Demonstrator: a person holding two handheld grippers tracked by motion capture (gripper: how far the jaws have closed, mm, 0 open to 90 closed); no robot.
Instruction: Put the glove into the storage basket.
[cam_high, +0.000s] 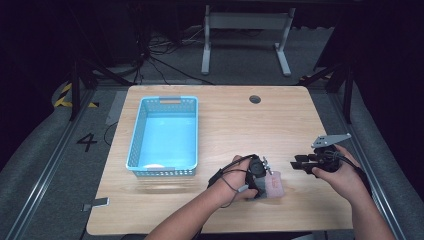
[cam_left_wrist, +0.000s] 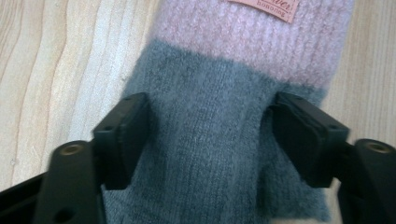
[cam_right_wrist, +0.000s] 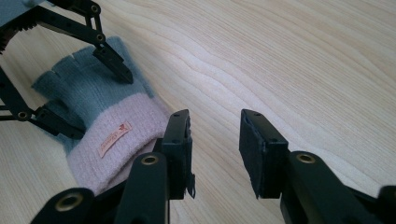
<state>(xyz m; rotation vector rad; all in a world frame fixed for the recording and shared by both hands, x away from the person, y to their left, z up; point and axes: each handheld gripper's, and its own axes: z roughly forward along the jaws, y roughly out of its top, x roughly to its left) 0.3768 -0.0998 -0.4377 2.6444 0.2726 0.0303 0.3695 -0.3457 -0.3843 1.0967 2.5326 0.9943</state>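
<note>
Wooden table (cam_high: 225, 125), blue basket (cam_high: 165, 135) at left holds one pale item. Left gripper (cam_left_wrist: 210, 135) pinches the grey-pink glove (cam_left_wrist: 224, 112) lying near the front edge; right gripper (cam_right_wrist: 215, 140) hangs open, empty. Lift and basket drop remain.

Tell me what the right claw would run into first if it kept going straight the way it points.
Probably bare wooden table: the right claw stands open with only wood between and ahead of its jaws. The grey and pink knitted glove lies just to the side of that line, so it might brush the pink cuff; depth is unclear.
</note>
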